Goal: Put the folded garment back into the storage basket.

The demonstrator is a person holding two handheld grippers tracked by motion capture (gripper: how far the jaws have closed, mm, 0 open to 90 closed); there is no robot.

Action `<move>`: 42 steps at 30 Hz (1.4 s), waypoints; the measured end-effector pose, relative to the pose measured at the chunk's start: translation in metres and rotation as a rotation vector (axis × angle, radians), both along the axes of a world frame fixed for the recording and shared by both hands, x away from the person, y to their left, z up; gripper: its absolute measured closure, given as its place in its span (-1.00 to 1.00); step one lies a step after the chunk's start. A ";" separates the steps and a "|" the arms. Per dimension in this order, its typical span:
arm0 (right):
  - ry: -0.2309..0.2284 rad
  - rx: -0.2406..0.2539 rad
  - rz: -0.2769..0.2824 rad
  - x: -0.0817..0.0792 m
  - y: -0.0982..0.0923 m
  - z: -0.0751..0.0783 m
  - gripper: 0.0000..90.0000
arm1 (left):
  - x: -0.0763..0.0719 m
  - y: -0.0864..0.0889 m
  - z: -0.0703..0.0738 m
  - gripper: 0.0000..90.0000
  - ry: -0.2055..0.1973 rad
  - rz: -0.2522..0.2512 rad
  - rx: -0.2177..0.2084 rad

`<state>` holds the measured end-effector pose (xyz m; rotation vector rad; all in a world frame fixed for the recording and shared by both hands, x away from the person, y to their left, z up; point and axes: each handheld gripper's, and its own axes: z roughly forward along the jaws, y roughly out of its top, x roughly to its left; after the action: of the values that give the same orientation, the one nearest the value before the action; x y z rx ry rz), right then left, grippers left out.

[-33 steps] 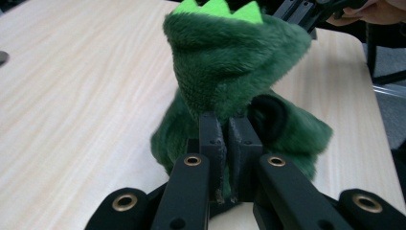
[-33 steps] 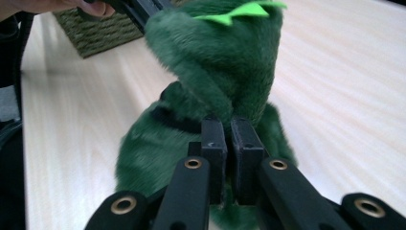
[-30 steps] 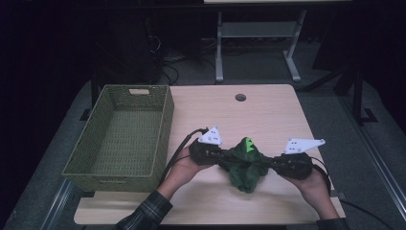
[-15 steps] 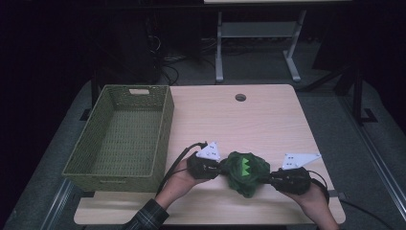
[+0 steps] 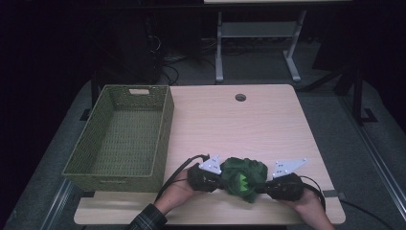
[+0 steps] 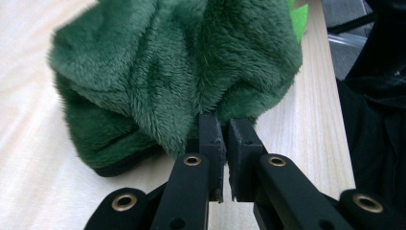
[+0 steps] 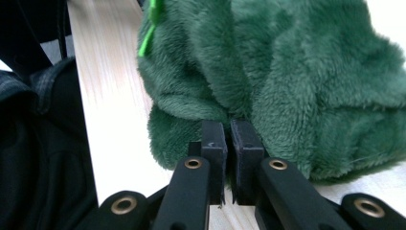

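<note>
Two grippers meet at one dark green plush fleece bundle (image 5: 244,177) near the bench's (image 5: 268,120) near edge. We see the left gripper (image 5: 218,176) pinching a fold of the plush on its left side, jaws pressed almost together on the fabric in the left gripper view (image 6: 221,125). The right gripper (image 5: 269,184) pinches the right side the same way (image 7: 230,128). The bundle touches the pale wood, bright green triangles showing on its near face. A woven olive-green rectangular basket (image 5: 163,120) stands at the left, well apart.
</note>
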<state>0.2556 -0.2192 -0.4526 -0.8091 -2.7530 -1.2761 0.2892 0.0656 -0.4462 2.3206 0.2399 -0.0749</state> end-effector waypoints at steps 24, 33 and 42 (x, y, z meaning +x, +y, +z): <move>-0.049 0.068 -0.024 -0.016 -0.018 0.027 0.25 | -0.013 0.007 0.016 0.22 0.005 0.012 -0.021; -0.085 0.083 -0.045 -0.010 -0.023 0.041 0.59 | -0.009 0.009 0.033 0.50 -0.028 0.025 -0.053; -0.088 0.033 -0.031 0.006 -0.013 0.036 0.95 | 0.014 -0.008 0.040 0.94 -0.025 0.041 -0.048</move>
<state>0.2621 -0.2327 -0.4161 -0.8156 -2.7885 -1.3922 0.3030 0.0575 -0.4059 2.2661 0.2695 -0.0310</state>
